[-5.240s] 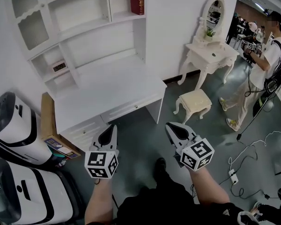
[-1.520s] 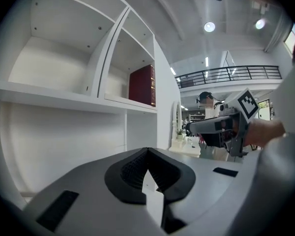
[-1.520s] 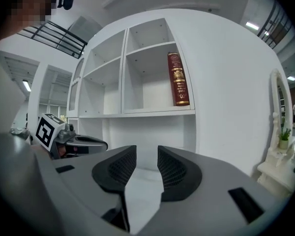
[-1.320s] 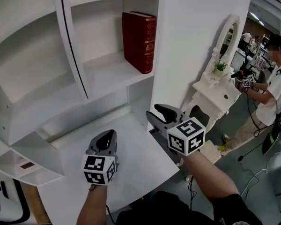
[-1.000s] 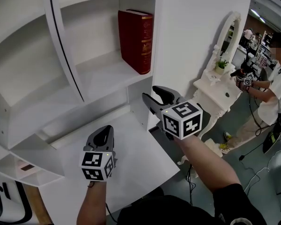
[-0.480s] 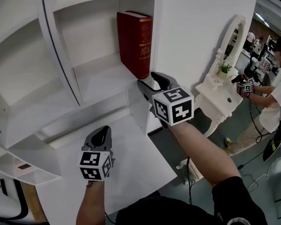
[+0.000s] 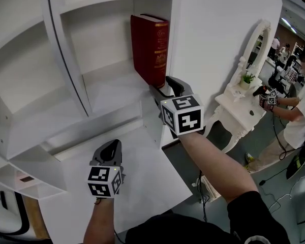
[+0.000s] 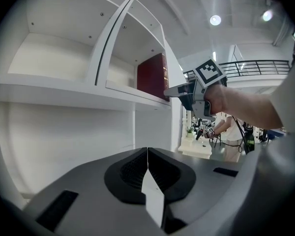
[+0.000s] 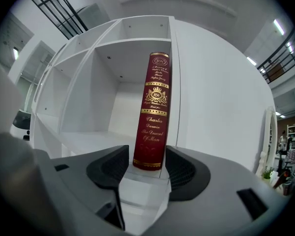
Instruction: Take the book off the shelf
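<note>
A dark red book [image 7: 151, 47] with gold lettering stands upright at the right end of a white shelf [image 7: 112, 85], against the side wall. My right gripper [image 7: 163, 85] is raised to the book's lower end. In the right gripper view the spine of the book [image 9: 153, 112] stands between the two jaws, and the right gripper [image 9: 146, 167] is opening, its pads apart from the book. My left gripper [image 7: 111, 147] hovers low over the desk top, its jaws shut on nothing [image 8: 147, 151]. The left gripper view shows the book [image 8: 152, 76] and the right gripper [image 8: 179, 90] ahead.
The white desk top [image 7: 142, 161] lies below the shelving, with empty compartments to the left. A white dressing table with a mirror [image 7: 239, 100] stands to the right. A person [image 7: 300, 105] holding grippers stands at the far right.
My right gripper has risen and moved forward from the desk's edge to the foot of the book, and its jaws have widened. The left gripper has stayed low over the desk.
</note>
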`<action>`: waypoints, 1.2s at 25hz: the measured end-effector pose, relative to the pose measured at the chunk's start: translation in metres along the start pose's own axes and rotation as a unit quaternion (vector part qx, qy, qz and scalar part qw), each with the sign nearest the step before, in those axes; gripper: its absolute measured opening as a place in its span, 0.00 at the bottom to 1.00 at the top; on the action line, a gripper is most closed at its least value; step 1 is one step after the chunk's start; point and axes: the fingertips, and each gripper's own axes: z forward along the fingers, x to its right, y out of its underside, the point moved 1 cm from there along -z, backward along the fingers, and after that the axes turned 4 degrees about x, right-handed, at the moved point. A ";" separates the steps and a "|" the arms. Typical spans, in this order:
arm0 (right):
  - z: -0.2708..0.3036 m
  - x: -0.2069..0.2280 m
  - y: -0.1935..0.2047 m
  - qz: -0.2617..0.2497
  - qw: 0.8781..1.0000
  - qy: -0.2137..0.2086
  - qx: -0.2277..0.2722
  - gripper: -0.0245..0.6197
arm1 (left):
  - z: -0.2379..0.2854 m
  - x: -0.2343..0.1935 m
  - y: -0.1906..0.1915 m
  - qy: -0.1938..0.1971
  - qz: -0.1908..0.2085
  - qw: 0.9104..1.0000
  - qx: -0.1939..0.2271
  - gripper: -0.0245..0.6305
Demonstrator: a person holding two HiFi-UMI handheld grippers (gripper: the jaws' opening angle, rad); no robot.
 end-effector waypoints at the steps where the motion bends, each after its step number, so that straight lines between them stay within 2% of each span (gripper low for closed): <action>1: 0.000 0.000 0.000 -0.001 1.000 0.002 0.000 0.42 | 0.000 -0.001 0.000 -0.001 -0.001 1.000 0.000 0.05; 10: 0.002 -0.004 0.000 0.008 1.000 0.010 0.001 0.42 | -0.001 -0.001 0.006 0.002 -0.005 1.000 -0.003 0.05; 15: 0.002 -0.004 0.001 -0.015 0.999 0.033 0.000 0.36 | -0.005 0.000 0.008 0.005 -0.009 1.000 -0.003 0.05; 22: -0.005 -0.001 0.002 -0.009 0.999 0.031 -0.003 0.32 | -0.012 0.002 0.008 0.009 -0.012 1.000 -0.002 0.05; 30: -0.026 -0.005 -0.001 0.022 1.000 0.017 0.002 0.33 | -0.013 0.010 0.013 0.026 -0.016 1.000 -0.007 0.05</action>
